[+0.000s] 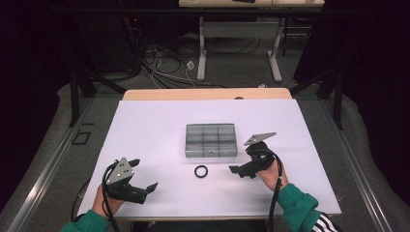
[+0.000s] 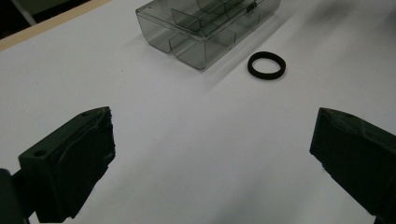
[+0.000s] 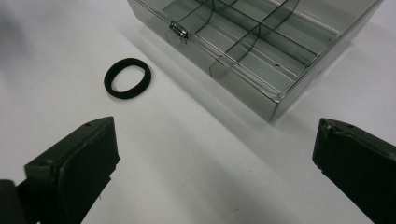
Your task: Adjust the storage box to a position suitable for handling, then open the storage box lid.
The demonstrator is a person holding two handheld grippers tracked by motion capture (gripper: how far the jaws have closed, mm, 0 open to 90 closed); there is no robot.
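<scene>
Left of the box [image 1: 211, 140] the left gripper [image 1: 143, 177] waits open and empty, the black ring [image 1: 201, 171], probably light and soft, lies just before it, best pinched across its band, and the right gripper [image 1: 240, 165] is open too.

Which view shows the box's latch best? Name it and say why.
The right gripper view: the small metal latch sits close and sharp on the clear compartment box's front edge. In the left gripper view the latch is a dim speck at the top edge. In the high view the box is too small to tell.
</scene>
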